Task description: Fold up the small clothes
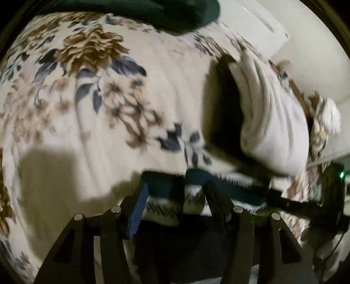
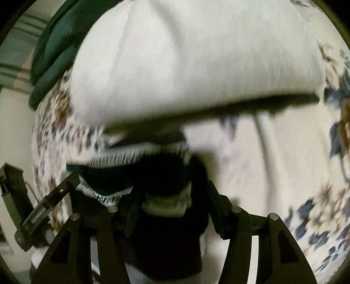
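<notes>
A small garment with dark teal and white patterned bands (image 1: 218, 185) hangs stretched between both grippers above a floral bedspread (image 1: 98, 98). My left gripper (image 1: 175, 196) is shut on one end of it. My right gripper (image 2: 168, 196) is shut on the other end (image 2: 153, 166), with dark fabric filling the space between the fingers. A folded white garment (image 1: 273, 122) lies on the bed just beyond; it fills the upper right wrist view (image 2: 186, 65). The right gripper shows at the right edge of the left wrist view (image 1: 306, 207).
A dark green garment (image 1: 164, 13) lies at the far side of the bed, also seen in the right wrist view (image 2: 50, 59). A white wall or cabinet (image 1: 317, 43) stands past the bed's edge. The frames are motion-blurred.
</notes>
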Motion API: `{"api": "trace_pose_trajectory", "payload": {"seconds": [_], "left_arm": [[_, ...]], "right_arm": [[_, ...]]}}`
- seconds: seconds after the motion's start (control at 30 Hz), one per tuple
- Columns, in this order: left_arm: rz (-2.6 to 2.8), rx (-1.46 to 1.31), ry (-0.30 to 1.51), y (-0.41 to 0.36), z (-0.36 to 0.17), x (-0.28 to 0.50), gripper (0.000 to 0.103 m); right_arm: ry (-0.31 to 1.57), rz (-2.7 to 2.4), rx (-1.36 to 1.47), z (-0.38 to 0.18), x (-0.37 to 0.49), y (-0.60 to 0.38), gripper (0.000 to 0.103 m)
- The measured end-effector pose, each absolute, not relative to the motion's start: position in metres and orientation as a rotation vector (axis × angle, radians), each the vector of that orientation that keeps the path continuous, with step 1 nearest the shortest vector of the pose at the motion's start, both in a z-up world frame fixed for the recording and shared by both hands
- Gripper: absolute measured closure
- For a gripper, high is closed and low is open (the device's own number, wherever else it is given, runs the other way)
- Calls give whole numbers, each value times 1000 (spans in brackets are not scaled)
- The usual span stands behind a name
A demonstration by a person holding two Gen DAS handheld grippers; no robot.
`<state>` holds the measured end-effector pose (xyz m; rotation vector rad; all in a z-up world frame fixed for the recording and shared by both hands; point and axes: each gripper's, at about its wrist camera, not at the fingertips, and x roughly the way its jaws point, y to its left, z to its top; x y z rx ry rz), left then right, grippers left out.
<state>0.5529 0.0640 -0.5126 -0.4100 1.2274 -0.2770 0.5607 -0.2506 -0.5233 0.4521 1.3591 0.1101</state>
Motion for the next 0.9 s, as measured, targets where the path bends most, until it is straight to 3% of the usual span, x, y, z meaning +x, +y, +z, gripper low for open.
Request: {"api": "trace_pose_trajectory", "payload": {"seconds": [0.13,0.27,0.53,0.9], "left_arm": [[-284,-432,1191,76,-491,528,51],[-272,-476,1205,88,-480,474,51],[-149,-727,1275,119,-490,359,46],[-97,-1145,1234,99,-548,256,46]], "right_arm": [[1393,154,462,-515,542,-263,44],[1444,193,482,-516,508,-276,32],[1543,301,501,-529,451,-302,23],[1552,517,697,-575,527,-306,19]]}}
